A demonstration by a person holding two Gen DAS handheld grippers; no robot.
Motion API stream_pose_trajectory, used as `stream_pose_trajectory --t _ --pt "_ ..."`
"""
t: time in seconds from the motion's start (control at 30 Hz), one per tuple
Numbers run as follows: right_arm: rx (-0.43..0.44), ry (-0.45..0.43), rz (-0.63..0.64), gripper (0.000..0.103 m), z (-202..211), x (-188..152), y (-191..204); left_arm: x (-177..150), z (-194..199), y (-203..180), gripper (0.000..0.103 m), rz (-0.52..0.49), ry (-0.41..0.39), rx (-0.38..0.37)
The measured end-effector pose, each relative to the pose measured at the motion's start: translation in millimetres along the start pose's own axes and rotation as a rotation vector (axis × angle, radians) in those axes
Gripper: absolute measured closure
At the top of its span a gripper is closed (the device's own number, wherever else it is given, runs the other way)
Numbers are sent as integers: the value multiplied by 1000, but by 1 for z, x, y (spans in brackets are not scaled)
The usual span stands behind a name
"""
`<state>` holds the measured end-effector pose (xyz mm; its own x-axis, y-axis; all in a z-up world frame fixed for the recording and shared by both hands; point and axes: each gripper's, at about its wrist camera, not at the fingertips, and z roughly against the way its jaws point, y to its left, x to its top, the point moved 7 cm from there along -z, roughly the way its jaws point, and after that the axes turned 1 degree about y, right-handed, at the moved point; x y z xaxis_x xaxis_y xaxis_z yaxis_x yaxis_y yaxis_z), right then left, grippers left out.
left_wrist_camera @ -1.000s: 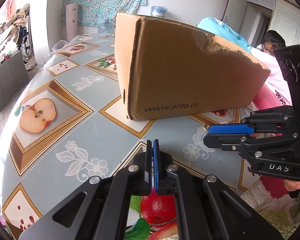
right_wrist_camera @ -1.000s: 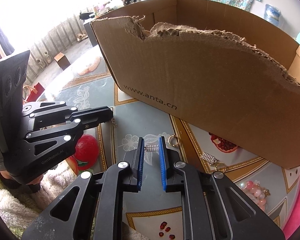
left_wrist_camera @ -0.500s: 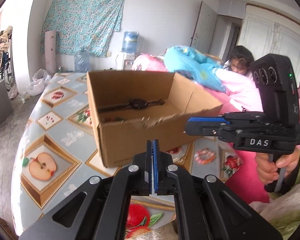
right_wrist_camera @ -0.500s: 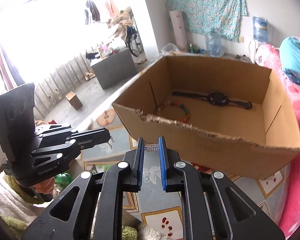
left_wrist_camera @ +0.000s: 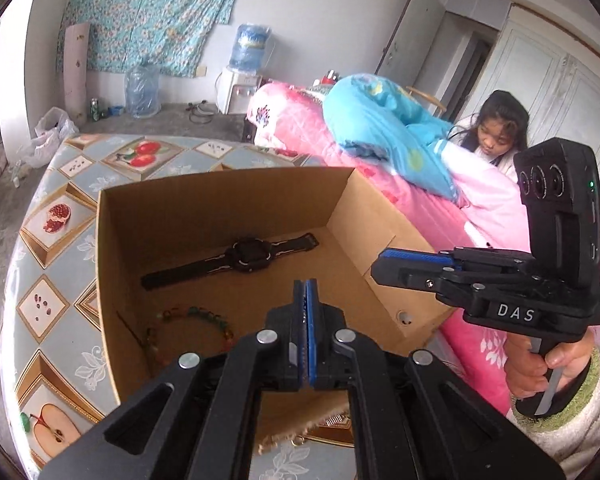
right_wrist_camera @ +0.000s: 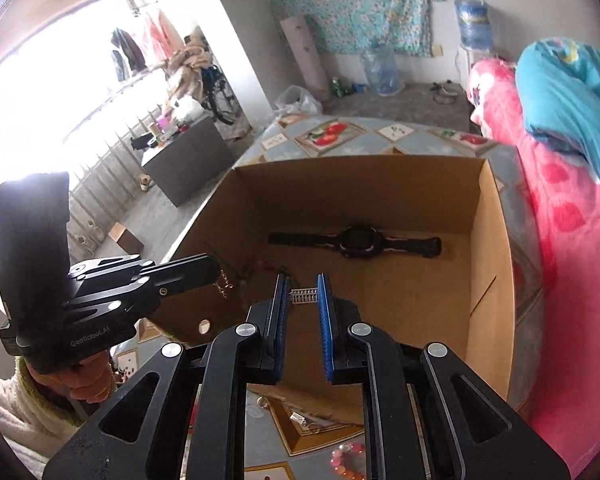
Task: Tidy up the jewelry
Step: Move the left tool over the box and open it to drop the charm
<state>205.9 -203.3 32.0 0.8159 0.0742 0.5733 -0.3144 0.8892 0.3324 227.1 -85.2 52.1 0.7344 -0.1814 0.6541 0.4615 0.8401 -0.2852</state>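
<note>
An open cardboard box (left_wrist_camera: 220, 184) (right_wrist_camera: 488, 240) stands on the fruit-patterned table. On its floor lie a black watch (left_wrist_camera: 248, 258) (right_wrist_camera: 356, 242) and a coloured bead bracelet (left_wrist_camera: 192, 320). My left gripper (left_wrist_camera: 305, 292) (right_wrist_camera: 214, 266) hovers over the box's near wall, jaws pressed together. A small silver chain earring (right_wrist_camera: 223, 286) dangles from its tip; it is hidden in the left wrist view. My right gripper (right_wrist_camera: 303, 294) (left_wrist_camera: 380, 264) hangs over the box beside it, shut on a short silver beaded earring (right_wrist_camera: 303, 295) that spans the pads.
On the table in front of the box lie a small ring (right_wrist_camera: 262, 402), another silver piece (right_wrist_camera: 298, 418) and a pink bead bracelet (right_wrist_camera: 346, 454). A bed with pink and blue bedding (left_wrist_camera: 380, 128) runs along the right, where a person (left_wrist_camera: 496, 128) sits.
Both grippers have risen from table level in front of the box to above its near wall. The box's inside, with the watch and the bracelet, has come into view.
</note>
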Motion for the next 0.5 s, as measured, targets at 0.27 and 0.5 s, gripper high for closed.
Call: stream_pose_trajectory --t 0.27,0.5 --pt "-35 115 -48 87 -47 17 -28 11 -70 13 102 144 160 -30" --pt "-21 90 -89 82 -45 21 -39 16 -80 22 89 182 159 11"
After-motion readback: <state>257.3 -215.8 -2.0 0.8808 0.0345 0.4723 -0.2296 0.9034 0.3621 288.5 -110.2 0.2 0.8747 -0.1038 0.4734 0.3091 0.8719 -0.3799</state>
